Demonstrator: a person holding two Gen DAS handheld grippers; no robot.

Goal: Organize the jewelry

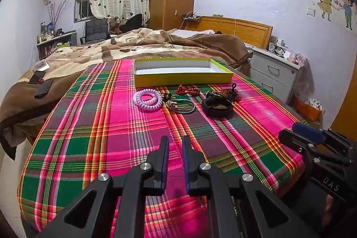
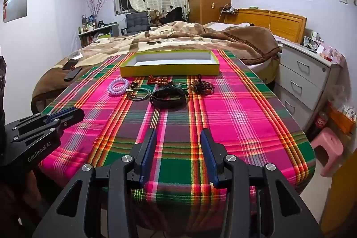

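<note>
**Jewelry waits in a row before the open box**

A plaid cloth [image 1: 93, 126] covers the table; at its far end sits a shallow yellow box [image 1: 183, 78], lidless, its white inside bare. Just in front of the box the jewelry lies in a loose row: a lilac spiral hair tie [image 1: 147, 100] at the left; thin metal bangles [image 1: 181, 106] beside it; a black band [image 1: 217, 106] to their right; a red trinket [image 1: 186, 89] nearer the box; a dark beaded tangle [image 2: 203, 85] at the right end. The left gripper [image 1: 175, 142] hangs over the near part of the cloth, well apart from the pieces, its blue-padded jaws drawn close with a narrow gap and nothing between them; the right gripper [image 2: 177, 134] hangs alongside, its jaws spread wide and empty. Beyond the table a bed [image 1: 156, 44] lies under a brown blanket; two phones [image 1: 40, 81] rest on it.
</note>
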